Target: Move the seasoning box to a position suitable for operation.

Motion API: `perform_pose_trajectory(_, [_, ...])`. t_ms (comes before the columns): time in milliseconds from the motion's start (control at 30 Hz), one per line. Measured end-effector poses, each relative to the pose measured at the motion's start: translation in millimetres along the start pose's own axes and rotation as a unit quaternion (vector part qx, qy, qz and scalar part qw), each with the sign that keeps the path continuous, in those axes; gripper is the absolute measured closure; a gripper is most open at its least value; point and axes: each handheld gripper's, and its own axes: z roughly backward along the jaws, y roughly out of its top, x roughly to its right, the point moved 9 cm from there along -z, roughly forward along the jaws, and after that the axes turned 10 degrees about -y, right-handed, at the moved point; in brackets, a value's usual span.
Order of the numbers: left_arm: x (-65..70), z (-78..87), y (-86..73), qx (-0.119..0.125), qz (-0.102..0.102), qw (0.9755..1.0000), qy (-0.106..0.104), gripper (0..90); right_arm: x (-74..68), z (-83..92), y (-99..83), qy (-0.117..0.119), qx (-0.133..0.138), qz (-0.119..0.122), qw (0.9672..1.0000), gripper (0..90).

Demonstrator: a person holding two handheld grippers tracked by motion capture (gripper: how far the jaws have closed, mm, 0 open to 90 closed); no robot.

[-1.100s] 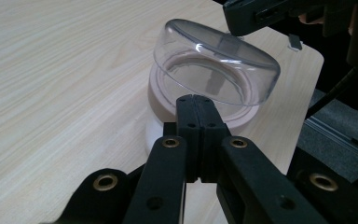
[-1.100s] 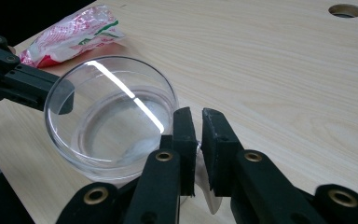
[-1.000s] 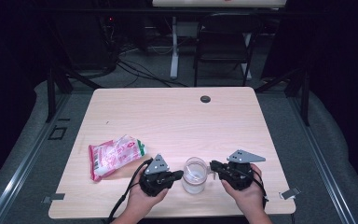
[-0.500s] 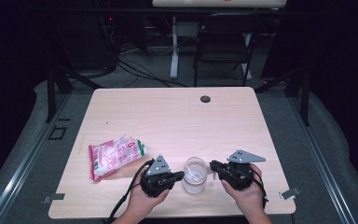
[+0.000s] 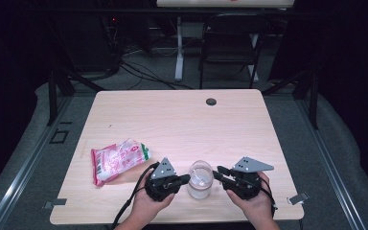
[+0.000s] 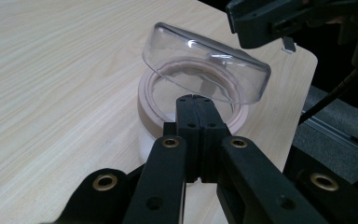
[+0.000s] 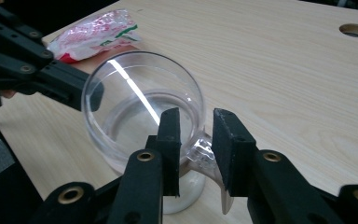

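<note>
Standing upright jar [image 5: 200, 184], clear lid [image 6: 205, 70] tilted open, between both grippers

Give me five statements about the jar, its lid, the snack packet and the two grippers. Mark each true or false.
1. The clear lid is tilted up off the jar. True.
2. The left gripper has its jaws spread wide. False: they are pressed together at the jar's rim.
3. The right gripper has a gap between its jaws. True.
4. The red and white packet lies inside the jar. False: it lies on the table, to the left of the jar.
5. The jar stands between the two grippers. True.
</note>
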Motion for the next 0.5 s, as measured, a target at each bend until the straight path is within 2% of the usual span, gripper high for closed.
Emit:
perform_pose_trajectory(267, [0.3,0.6,8.8,0.011,0.004,0.9999,-0.003,89.0,-14.5,11.6,3.5,0.022,0.008,0.010,0.9997,58.4])
perform_pose_trajectory(367, [0.6,1.2,11.8,0.013,0.000,0.9999,-0.002,87.1,-18.2,13.7,4.2,0.023,0.013,0.015,0.9996,52.8])
perform_pose_trajectory(500, [1.5,1.8,15.8,0.017,-0.006,0.9998,0.001,85.2,-23.0,11.6,0.9,0.026,0.006,0.030,0.9992,44.5])
